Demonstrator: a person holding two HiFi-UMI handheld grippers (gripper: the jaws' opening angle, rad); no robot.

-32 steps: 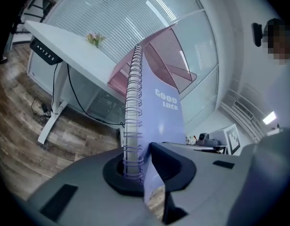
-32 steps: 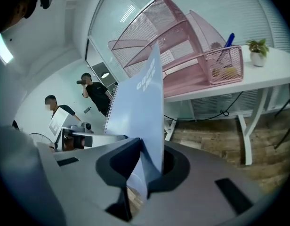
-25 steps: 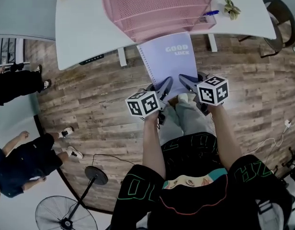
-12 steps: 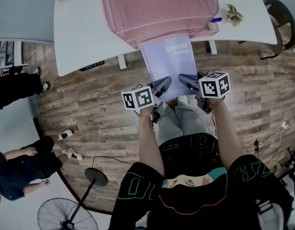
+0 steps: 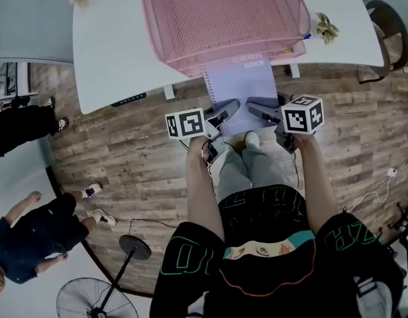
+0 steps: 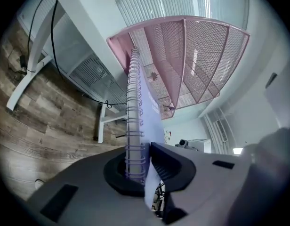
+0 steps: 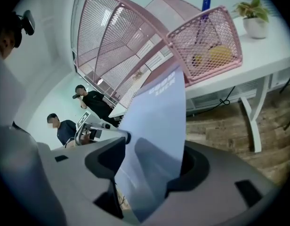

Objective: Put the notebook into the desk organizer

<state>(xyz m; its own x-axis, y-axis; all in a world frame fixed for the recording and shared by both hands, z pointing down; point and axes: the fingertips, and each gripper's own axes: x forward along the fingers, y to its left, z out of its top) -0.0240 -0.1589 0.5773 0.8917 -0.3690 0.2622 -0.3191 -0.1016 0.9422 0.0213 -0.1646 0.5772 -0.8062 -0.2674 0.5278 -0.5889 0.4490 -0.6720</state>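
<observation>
1. Holding the notebook [image 5: 242, 93] by its spiral edge, the left claw [image 6: 146, 160] was clamped nearly shut on the wire binding.
2. The right claw [image 7: 152, 166] had just been opening; the notebook's other edge sat between its jaws, loose, pads off the cover.
3. Ahead of both claws, the notebook's far end was tucked into the pink desk organizer [image 5: 217, 25] on the table [image 5: 111, 58], bottom tier I think.
4. Risk, imo: with one claw gripping, the free side could sag or twist, snag the mesh lip and jam, or the spiral could slip out and the lot drop to the floor [image 5: 138, 151].
</observation>
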